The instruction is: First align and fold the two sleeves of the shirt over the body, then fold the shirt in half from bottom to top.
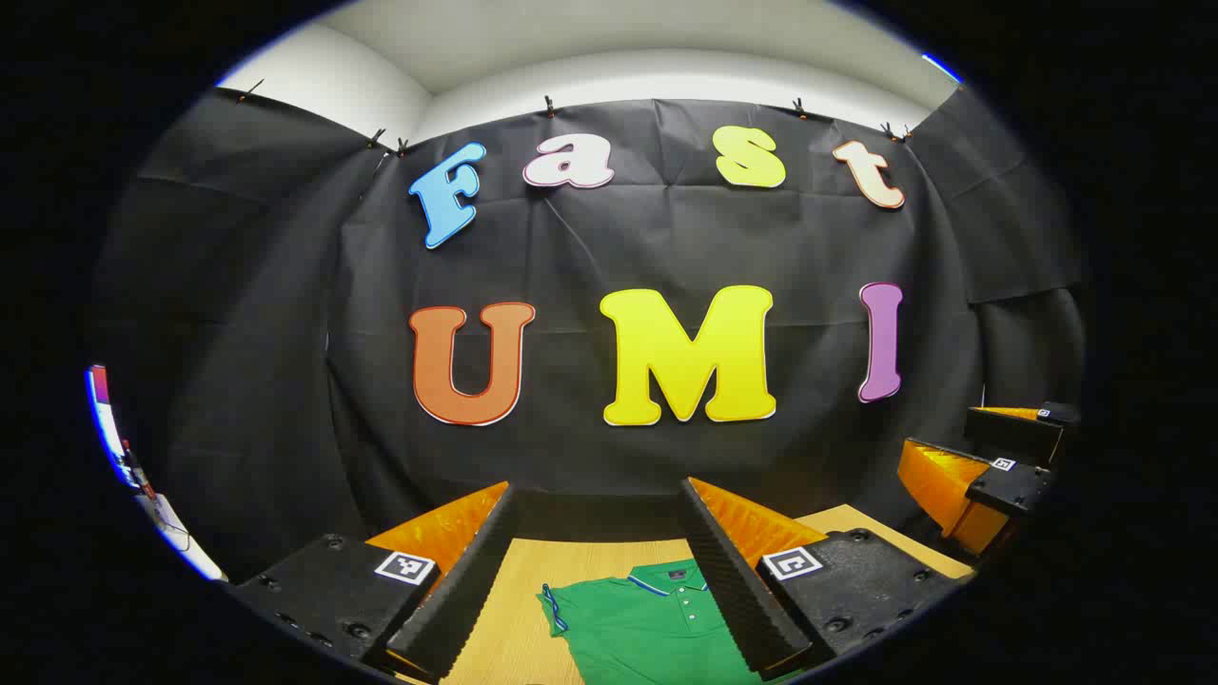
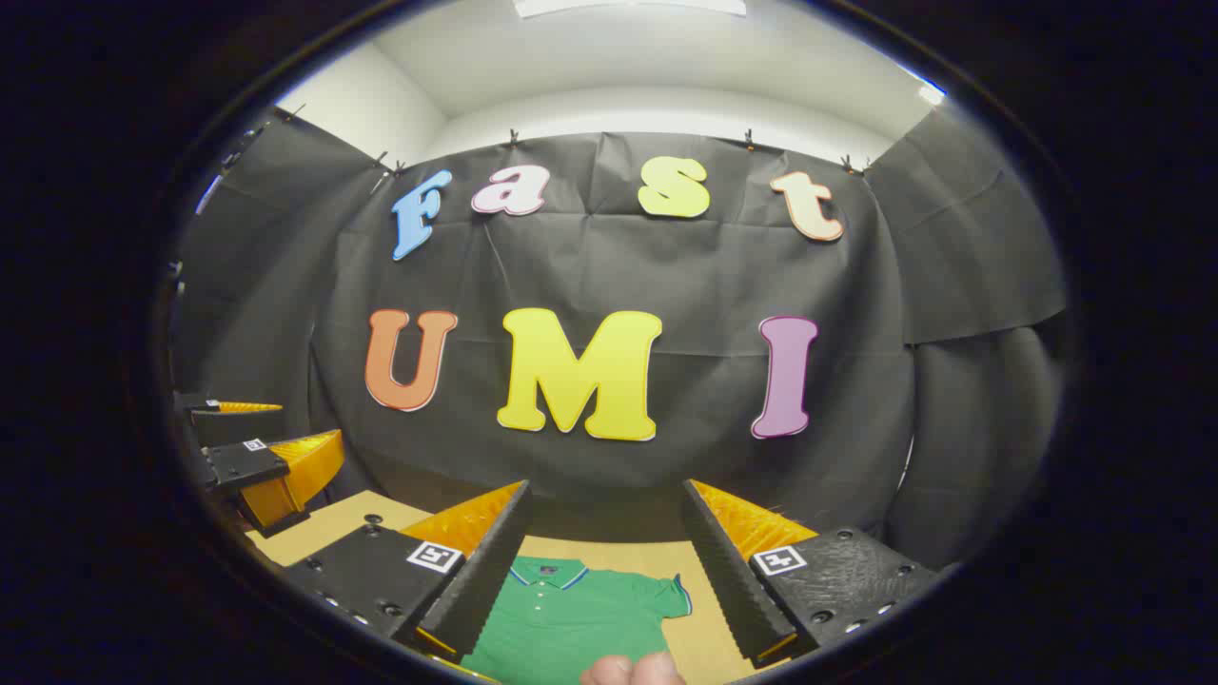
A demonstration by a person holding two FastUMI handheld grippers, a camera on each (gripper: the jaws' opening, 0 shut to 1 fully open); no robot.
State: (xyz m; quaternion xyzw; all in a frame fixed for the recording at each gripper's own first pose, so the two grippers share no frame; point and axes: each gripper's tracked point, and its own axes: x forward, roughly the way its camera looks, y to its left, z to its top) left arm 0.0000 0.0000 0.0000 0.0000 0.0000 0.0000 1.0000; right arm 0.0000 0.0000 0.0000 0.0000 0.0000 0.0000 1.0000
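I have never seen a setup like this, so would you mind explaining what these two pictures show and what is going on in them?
There is no robot here: a person holds a two-finger gripper in each hand, and each gripper carries a fisheye camera looking forward along its own fingers.

In the left gripper view, the left gripper stands open at the bottom, and the right gripper shows farther off at the right edge. In the right gripper view, the right gripper is likewise open, with the left gripper at the left edge.

Below them a green polo shirt lies flat on a wooden table, collar toward the black cloth wall, sleeves spread out. Neither gripper holds anything. A fingertip peeks in at the bottom of the right gripper view.
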